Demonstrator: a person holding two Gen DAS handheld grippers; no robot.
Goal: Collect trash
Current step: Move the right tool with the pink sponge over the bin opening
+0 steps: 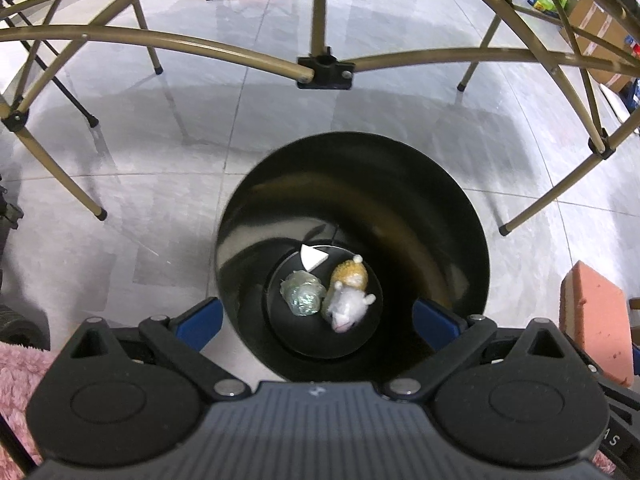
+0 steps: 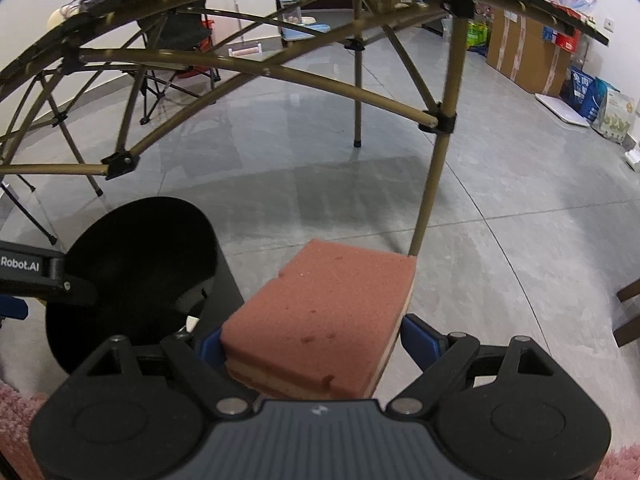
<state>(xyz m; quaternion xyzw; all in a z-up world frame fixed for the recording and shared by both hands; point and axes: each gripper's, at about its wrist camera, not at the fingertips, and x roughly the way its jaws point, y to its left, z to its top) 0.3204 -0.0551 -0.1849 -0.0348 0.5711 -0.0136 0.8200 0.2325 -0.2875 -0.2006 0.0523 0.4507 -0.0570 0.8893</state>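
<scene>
The right gripper (image 2: 312, 344), jaws clamped on the sponge (image 2: 328, 312), has the bin (image 2: 132, 240) to its left, under the left gripper's (image 1: 318, 320) wide, empty jaws.

A folding bench frame (image 2: 446, 120) of tan metal tubes stands on the grey tiled floor (image 2: 500, 208) — cardboard boxes (image 2: 524, 56) line the far wall, and a folding chair (image 2: 176, 44) sits beyond.
</scene>
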